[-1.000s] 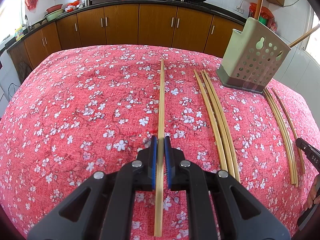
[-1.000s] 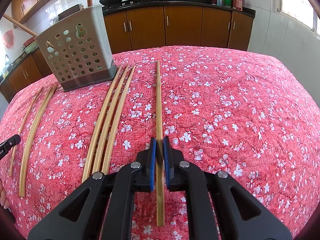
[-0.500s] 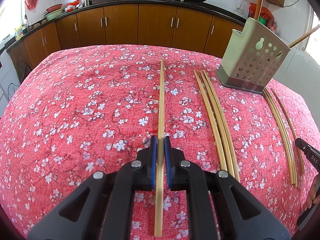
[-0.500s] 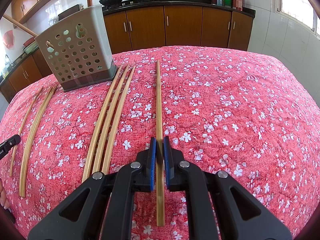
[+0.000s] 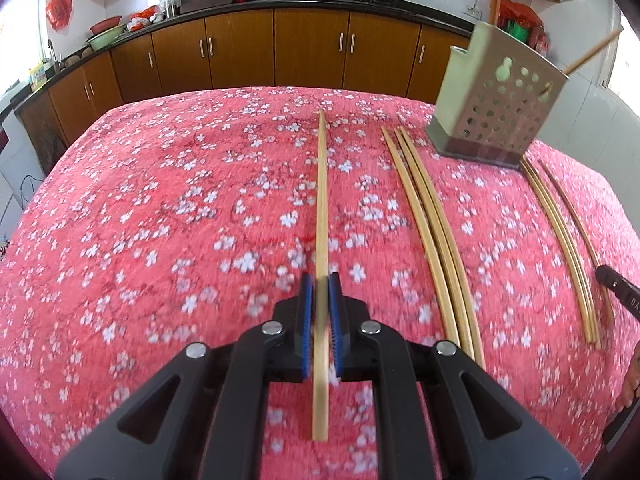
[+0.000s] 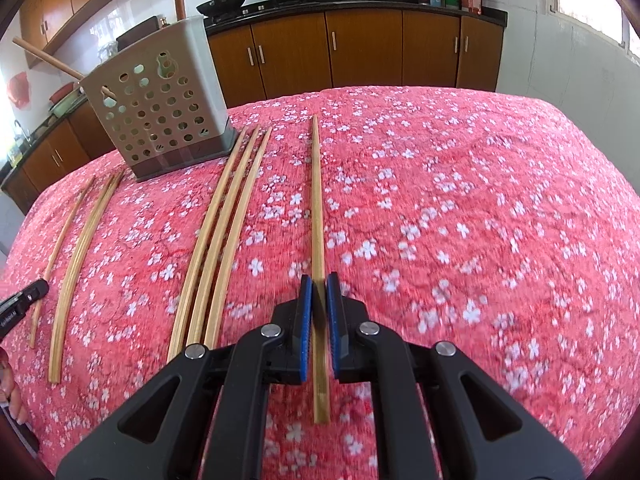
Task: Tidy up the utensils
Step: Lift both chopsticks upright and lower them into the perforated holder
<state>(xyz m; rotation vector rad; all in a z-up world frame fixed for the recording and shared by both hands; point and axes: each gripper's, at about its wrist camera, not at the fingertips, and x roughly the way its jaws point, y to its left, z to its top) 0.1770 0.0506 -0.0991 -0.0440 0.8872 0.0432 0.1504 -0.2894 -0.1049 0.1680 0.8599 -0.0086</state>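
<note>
Chopsticks: my left claw (image 5: 320,280) is clamped on one bamboo stick (image 5: 321,208), my right claw (image 6: 319,282) on another (image 6: 317,216), as before, though both now look raised off the red floral cloth (image 5: 160,220), which has gone blurry. Left of my right claw lie three thin, smooth loose sticks (image 6: 218,240). Farther off, the perforated grey plastic holder (image 6: 160,108) looks tilted, its wooden-handled contents cut off at the frame edge.

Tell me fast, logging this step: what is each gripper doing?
Left gripper: shut on a chopstick.
Right gripper: shut on a chopstick.
</note>
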